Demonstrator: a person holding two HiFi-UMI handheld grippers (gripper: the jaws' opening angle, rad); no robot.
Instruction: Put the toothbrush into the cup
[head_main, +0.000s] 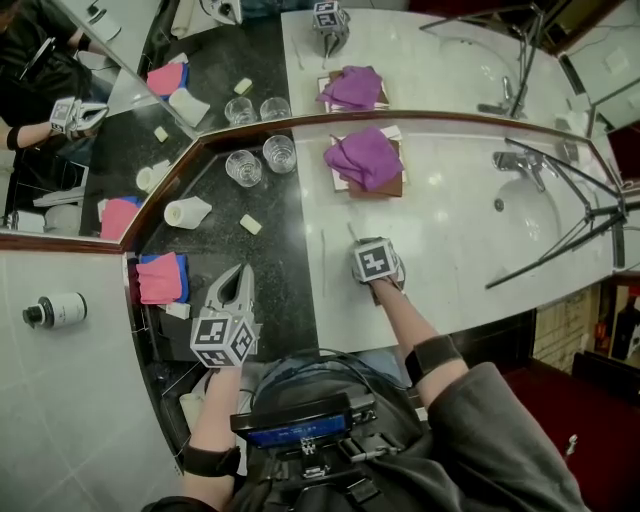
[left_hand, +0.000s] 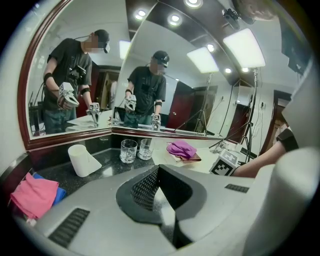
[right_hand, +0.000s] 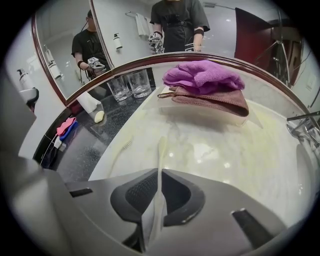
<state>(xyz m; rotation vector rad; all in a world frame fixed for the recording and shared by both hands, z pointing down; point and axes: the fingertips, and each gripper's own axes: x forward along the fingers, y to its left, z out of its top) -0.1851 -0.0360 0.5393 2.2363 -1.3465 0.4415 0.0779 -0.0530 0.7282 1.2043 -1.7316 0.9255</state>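
Observation:
A cream toothbrush (right_hand: 161, 150) stands between the pads of my right gripper (right_hand: 159, 175), which is shut on its handle over the white counter (right_hand: 215, 150). From the head view, only its tip (head_main: 352, 232) shows past the right gripper (head_main: 370, 258). A second toothbrush (right_hand: 121, 148) lies flat on the counter just left of it. Two glass cups (head_main: 243, 167) (head_main: 279, 153) stand on the dark stone at the mirror. My left gripper (head_main: 240, 272) hovers over the dark stone, shut with nothing in it (left_hand: 159, 172).
A purple towel (head_main: 365, 158) lies on a brown cloth beyond the right gripper. The sink (head_main: 520, 215), faucet (head_main: 515, 162) and black tripod legs (head_main: 580, 220) are at the right. A rolled white towel (head_main: 187, 211), soap (head_main: 250, 224) and pink cloth (head_main: 160, 278) sit at the left.

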